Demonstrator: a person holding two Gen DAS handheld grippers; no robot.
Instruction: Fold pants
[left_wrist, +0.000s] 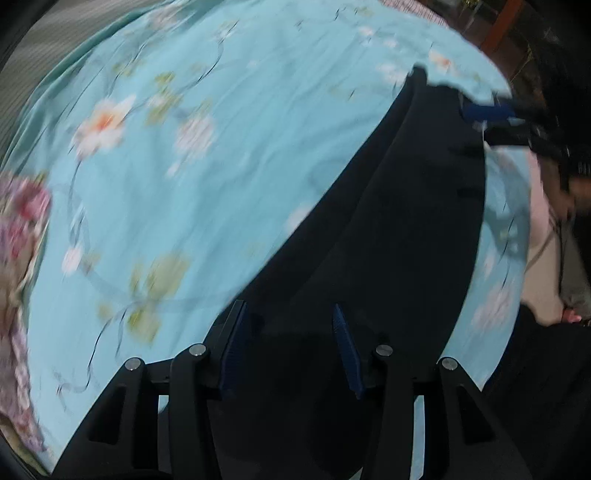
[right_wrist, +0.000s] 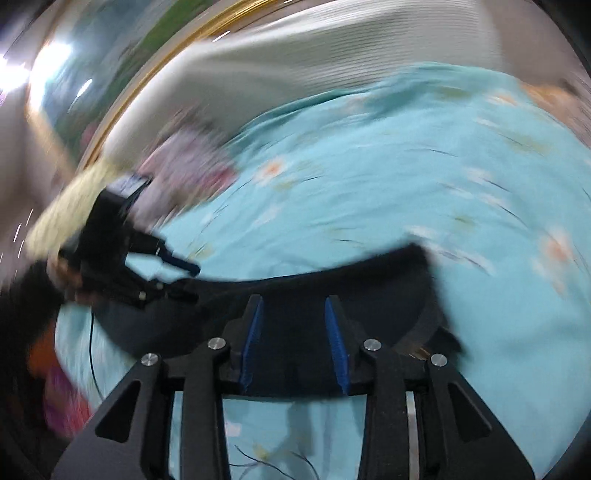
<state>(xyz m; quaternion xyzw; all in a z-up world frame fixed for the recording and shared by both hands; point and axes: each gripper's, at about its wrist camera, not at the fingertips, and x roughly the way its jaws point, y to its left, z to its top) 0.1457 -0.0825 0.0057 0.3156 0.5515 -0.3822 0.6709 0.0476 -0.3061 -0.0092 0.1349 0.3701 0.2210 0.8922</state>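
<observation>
Dark navy pants (left_wrist: 388, 229) lie stretched across a light blue floral bedsheet (left_wrist: 184, 166). My left gripper (left_wrist: 288, 314) hangs over one end of the pants, jaws apart, with the dark cloth between and below the blue pads. My right gripper (right_wrist: 293, 306) is over the other end of the pants (right_wrist: 332, 280), jaws apart, cloth between the pads. Each view shows the other gripper: the right one in the left wrist view (left_wrist: 491, 122), the left one in the right wrist view (right_wrist: 177, 273). Both views are motion-blurred.
A pink and purple floral cloth (left_wrist: 22, 236) lies at the bed's left edge and also shows in the right wrist view (right_wrist: 192, 162). A white ribbed headboard or pillow (right_wrist: 295, 66) stands behind the bed. The person's pale clothing (left_wrist: 546, 258) is at the right.
</observation>
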